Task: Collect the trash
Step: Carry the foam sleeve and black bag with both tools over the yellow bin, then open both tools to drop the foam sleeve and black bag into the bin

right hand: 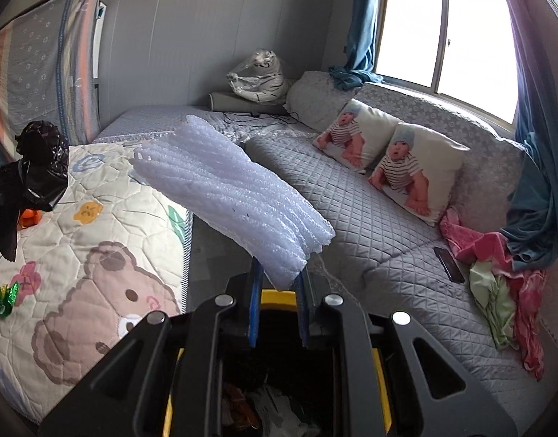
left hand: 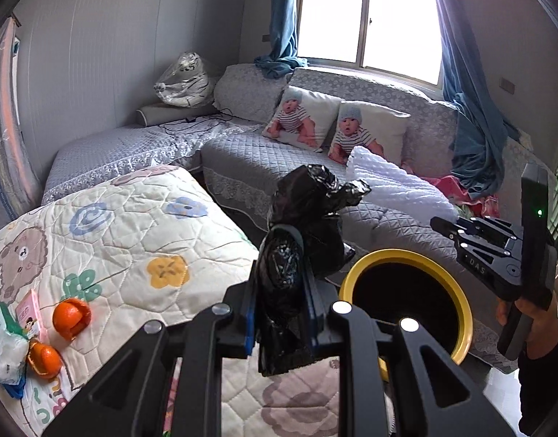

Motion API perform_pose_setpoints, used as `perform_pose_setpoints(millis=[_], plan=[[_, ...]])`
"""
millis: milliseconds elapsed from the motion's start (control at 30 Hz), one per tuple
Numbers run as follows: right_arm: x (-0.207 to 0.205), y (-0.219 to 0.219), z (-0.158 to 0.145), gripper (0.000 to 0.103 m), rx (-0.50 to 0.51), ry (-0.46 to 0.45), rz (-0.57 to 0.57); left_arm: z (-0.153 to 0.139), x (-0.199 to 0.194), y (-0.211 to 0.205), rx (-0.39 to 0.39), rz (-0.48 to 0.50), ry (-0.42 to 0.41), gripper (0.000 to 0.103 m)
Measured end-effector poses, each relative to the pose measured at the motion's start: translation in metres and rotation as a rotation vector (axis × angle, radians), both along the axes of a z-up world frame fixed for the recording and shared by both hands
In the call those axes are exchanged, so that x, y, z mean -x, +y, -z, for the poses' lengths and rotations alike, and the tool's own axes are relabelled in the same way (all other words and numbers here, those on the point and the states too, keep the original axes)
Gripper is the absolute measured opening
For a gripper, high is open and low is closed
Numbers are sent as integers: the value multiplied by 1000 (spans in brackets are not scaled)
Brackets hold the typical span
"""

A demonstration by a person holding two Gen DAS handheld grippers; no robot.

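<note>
Yellow bin point(left hand: 460, 313): my left linkage covers its near rim; in my right view only rim slivers show.
Bin contents point(right hand: 275, 411): too dark and blurred to name.
Snack packets point(left hand: 9, 331): cut by the left edge, print unreadable.
Green wrapper point(right hand: 2, 298): partly cropped.
Black bag point(left hand: 297, 255): lower end hidden between my fingers.

A: The crumpled bag point(left hand: 308, 218) is glossy black, the foam sheet point(right hand: 235, 196) white, the bin rim point(left hand: 406, 255) yellow.

B: And the quilt point(left hand: 133, 225)?

A: Cream, with brown bears and blue, yellow flowers. The peels point(left hand: 70, 317) are orange; the sofa cover point(right hand: 369, 225) grey, diamond-stitched, perhaps lilac-tinged.
</note>
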State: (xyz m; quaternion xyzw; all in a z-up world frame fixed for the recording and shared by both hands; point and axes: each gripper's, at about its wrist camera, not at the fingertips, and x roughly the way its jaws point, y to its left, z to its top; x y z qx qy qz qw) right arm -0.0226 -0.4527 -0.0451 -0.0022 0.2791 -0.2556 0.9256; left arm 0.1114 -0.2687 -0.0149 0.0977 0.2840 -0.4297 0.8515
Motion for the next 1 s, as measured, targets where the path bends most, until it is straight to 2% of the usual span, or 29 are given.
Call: perform_pose_setpoints(millis=[433,667,1000], plan=[[54,-32,47,15,-30,81,175,13,29,-79,-16,153,22,19],[67,-32,61,16,-32,117,219,20,44,-110,-18,201,38,19],[75,-31,79,16,-64,178,226,36,47,-142,-30,225,70,19]])
